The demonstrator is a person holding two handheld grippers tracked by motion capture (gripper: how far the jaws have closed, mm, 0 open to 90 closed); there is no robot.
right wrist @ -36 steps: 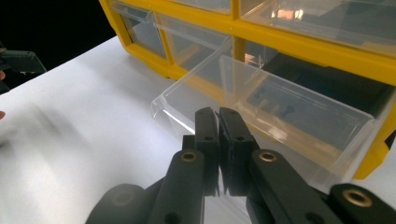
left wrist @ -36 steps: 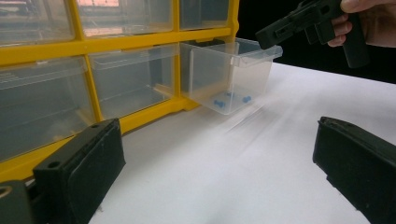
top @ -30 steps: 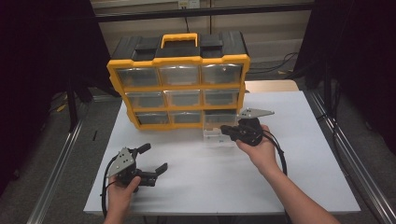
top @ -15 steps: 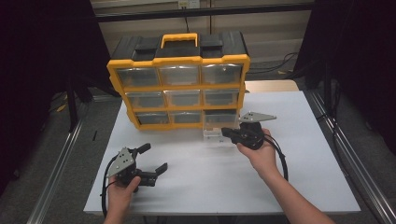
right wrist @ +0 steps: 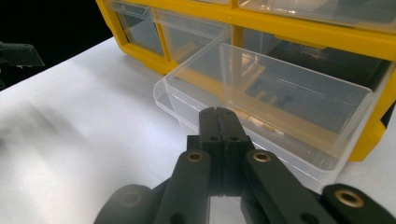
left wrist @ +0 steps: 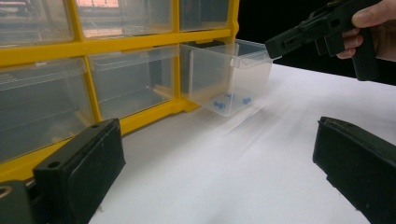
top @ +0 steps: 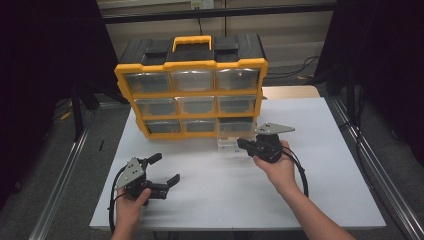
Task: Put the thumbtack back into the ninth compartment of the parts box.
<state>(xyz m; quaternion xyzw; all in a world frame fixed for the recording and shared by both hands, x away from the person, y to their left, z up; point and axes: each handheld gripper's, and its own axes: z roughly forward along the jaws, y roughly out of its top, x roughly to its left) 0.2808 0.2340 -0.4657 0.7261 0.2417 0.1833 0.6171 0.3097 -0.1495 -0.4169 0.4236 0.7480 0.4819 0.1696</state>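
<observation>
My right gripper [right wrist: 218, 114], jaws together, sits at the drawer's [right wrist: 261, 98] front lip; left gripper [top: 165, 170] gapes, well apart.

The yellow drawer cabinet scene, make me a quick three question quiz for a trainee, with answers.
1. True or false: the right gripper has its jaws shut at the front lip of the pulled-out clear drawer.
2. Which drawer of the yellow cabinet is pulled out: A top left, B middle centre, C bottom right?
3. What lies in the open drawer, as the left gripper view shows?

Key
1. True.
2. C.
3. A few small blue pieces; the left gripper rests open on the white table, apart from the drawer.
</observation>
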